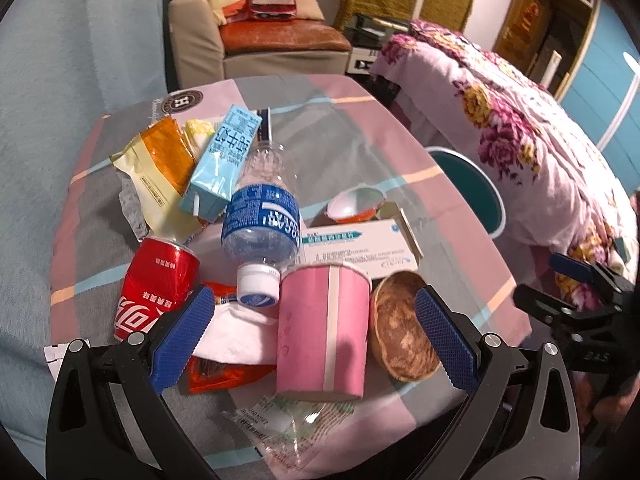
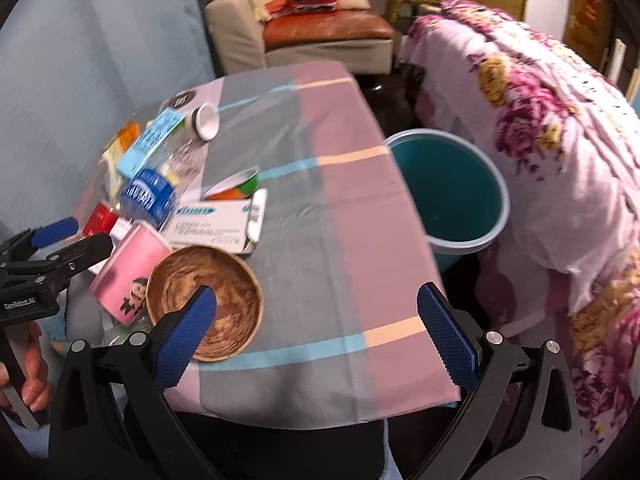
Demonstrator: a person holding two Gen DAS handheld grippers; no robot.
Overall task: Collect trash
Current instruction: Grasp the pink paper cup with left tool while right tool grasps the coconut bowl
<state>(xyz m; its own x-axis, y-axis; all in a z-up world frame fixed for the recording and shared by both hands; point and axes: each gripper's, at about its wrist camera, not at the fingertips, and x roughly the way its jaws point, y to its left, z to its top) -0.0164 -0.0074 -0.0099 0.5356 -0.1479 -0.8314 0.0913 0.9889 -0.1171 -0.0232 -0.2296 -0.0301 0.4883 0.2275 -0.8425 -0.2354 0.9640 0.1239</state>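
Note:
Trash lies on the left side of the checked tablecloth [image 1: 360,152]. A pink paper cup [image 1: 324,332] lies on its side between the fingers of my open left gripper [image 1: 316,332], apart from both pads. Beside it are a brown paper bowl [image 1: 400,328], a red cola can [image 1: 154,284], a clear bottle with a blue label [image 1: 260,216], a light blue carton [image 1: 224,164], a medicine box [image 1: 356,246] and a white tissue [image 1: 236,336]. My right gripper [image 2: 316,336] is open and empty above the near table edge, its left finger over the brown bowl [image 2: 224,292]. The teal bin [image 2: 452,192] stands right of the table.
A bed with a floral cover [image 2: 552,152] runs along the right, close to the bin. An armchair [image 1: 256,36] piled with bags stands behind the table. A blue wall [image 1: 80,60] is at the left. A yellow wrapper [image 1: 156,176] and a small foil-lidded cup [image 1: 356,204] also lie on the cloth.

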